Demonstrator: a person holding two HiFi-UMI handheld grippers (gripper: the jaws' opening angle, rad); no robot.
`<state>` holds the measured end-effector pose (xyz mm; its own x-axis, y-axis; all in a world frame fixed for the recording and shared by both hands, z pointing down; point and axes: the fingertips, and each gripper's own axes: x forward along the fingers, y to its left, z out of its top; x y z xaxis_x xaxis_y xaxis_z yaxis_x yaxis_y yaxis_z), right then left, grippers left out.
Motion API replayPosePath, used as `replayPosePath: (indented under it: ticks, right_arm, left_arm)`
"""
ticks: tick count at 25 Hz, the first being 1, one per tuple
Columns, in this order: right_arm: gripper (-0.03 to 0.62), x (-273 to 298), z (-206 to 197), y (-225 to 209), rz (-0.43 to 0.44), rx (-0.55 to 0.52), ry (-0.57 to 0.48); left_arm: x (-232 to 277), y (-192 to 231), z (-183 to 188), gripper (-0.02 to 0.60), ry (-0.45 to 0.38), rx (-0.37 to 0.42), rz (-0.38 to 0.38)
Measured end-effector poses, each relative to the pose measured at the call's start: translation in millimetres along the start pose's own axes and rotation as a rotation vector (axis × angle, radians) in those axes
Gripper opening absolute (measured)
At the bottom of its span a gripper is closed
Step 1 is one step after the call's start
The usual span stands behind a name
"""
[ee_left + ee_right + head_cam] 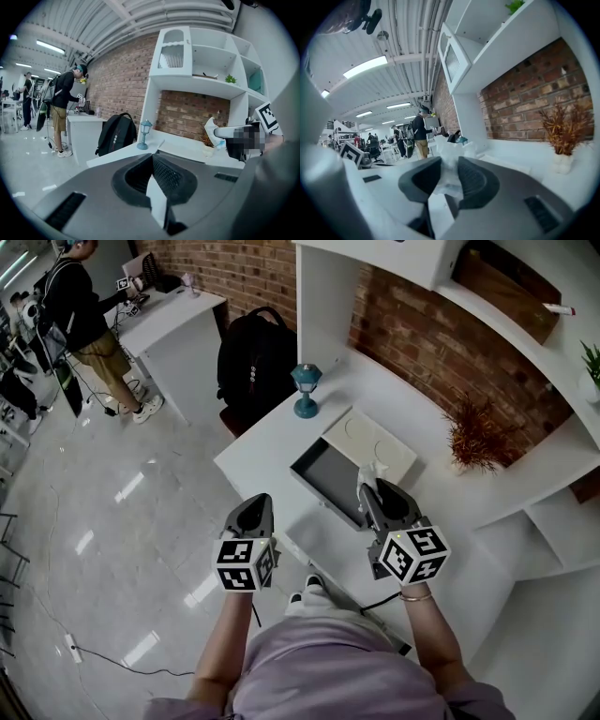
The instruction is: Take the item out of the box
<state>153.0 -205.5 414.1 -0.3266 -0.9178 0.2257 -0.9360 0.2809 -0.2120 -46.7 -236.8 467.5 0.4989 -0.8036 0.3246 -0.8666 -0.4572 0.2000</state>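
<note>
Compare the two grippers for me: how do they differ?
The left gripper has its jaws shut together with nothing between them; the right gripper has its jaws clamped on a crinkly white packet. In the head view the right gripper's tip shows beside the open box, while the left gripper shows farther from it. Both are grey, the same shape, and each carries a marker cube.

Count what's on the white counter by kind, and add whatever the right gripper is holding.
Blue lantern: 1
Open box: 1
White box lid: 1
Dried plant in a pot: 1
White wrapped item, held by the right gripper: 1
Total: 5
</note>
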Motion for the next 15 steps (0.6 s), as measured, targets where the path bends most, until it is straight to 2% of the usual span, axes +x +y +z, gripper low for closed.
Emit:
replayPosePath:
  ticks: [15]
  right_arm:
    - [0.115, -32.0, 11.3, 0.1, -0.018, 0.021, -0.072]
  left_arm:
    - [3.9, -15.6, 1.2, 0.002, -0.007, 0.003, -0.020]
